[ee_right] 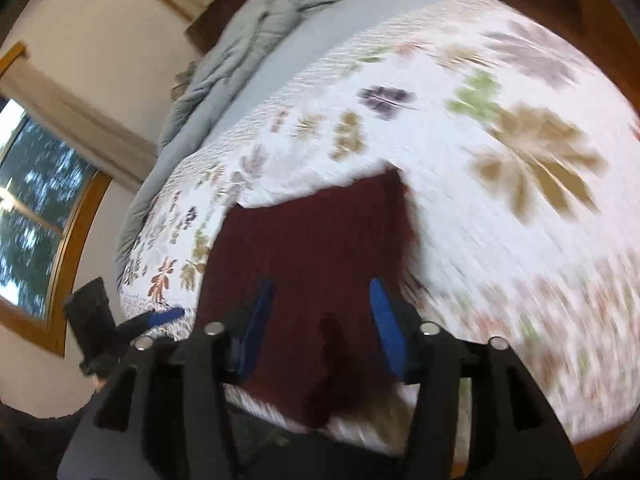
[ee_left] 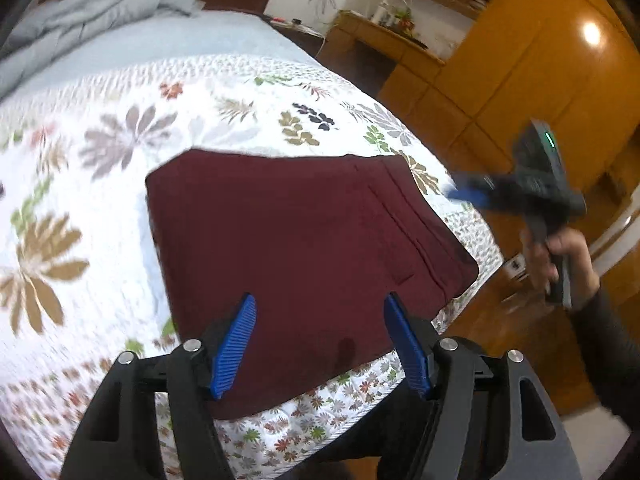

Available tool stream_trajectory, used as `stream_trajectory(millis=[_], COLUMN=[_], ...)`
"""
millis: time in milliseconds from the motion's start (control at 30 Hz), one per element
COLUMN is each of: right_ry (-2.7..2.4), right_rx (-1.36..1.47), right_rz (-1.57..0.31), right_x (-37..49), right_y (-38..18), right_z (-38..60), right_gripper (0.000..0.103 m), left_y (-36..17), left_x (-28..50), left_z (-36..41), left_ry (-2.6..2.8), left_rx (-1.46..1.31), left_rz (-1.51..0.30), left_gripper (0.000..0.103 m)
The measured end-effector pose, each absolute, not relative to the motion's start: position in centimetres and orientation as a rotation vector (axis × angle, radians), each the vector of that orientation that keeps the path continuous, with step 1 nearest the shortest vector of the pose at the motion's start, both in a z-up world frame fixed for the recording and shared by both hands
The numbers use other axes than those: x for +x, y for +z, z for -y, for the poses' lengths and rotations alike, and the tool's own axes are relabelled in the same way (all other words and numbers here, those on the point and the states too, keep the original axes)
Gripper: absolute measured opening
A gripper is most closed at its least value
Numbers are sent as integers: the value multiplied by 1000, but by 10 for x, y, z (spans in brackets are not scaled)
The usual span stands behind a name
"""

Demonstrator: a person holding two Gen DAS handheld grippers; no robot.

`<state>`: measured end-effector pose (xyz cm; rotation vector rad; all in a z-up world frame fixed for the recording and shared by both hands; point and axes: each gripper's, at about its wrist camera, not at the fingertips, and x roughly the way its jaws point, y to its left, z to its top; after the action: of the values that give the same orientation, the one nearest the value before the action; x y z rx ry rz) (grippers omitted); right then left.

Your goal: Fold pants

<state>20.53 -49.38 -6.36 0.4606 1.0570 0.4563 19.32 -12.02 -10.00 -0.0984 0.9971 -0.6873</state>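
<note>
The maroon pants (ee_left: 296, 248) lie folded into a flat rectangle on the floral bedspread (ee_left: 100, 184), near the bed's corner. My left gripper (ee_left: 320, 344) is open and empty, hovering above the near edge of the pants. My right gripper (ee_right: 322, 324) is open and empty too, hovering above the pants (ee_right: 316, 248) from the other side; that view is motion-blurred. The right gripper also shows in the left wrist view (ee_left: 468, 190), held in a hand beyond the bed's right edge. The left gripper shows in the right wrist view (ee_right: 164, 316) at the left.
A crumpled grey-blue duvet (ee_left: 92, 12) lies at the head of the bed. Wooden cabinets (ee_left: 520, 64) and a cluttered desk (ee_left: 384, 36) stand to the right of the bed, above a wooden floor. A window (ee_right: 32, 216) is in the wall.
</note>
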Motion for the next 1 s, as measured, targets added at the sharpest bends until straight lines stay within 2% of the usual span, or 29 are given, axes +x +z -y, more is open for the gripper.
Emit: stream_trajectory(millis=[133,200,267,333,367,400,467,500,533,700,867,1000], right_ry=[490,467,461,490,508,508,505,503,497,453,481,518], right_rx=[456,491,525,566,580,572,553,565,574,631,749,849], right_rz=[-1139,-1191,-1218,-1209,-1193,-1171,-1132,-1136,-1147,-1260,-1331,-1402], right_x=[258,273,277,273,271,266,257,253,250,232,221,224], right_y=[-92,-112,-121,-114,-104,-96,-77,-72,-70,-93,-115,-141], right_z=[475,481,492,500,502,507,518,526,531,554,563,558], right_gripper=[51,37,32,40,62,73,78,88,91,92,93,95], left_y=[-89,-86,-86,-87,-88,-90,-94,-96,-99,-109,-142,-179], left_x=[196,201,208,216,218,221,228,231,235,261,309,326], left_z=[134,135,133,131,131,132,130,129,126,93,32,13], left_ry=[-605,-572,-547,-530,-529,-529,-526,-529,-536,-583,-628,-717], left_rx=[46,92,122,143,147,150,154,149,135,-40,-414,-662], left_rz=[-971,-973,-976,-987,-993,-1002,-1024,-1035,-1049,-1132,-1259,-1392], left_gripper=[67,68,68,68,68,69,69,69,69,73,77,79])
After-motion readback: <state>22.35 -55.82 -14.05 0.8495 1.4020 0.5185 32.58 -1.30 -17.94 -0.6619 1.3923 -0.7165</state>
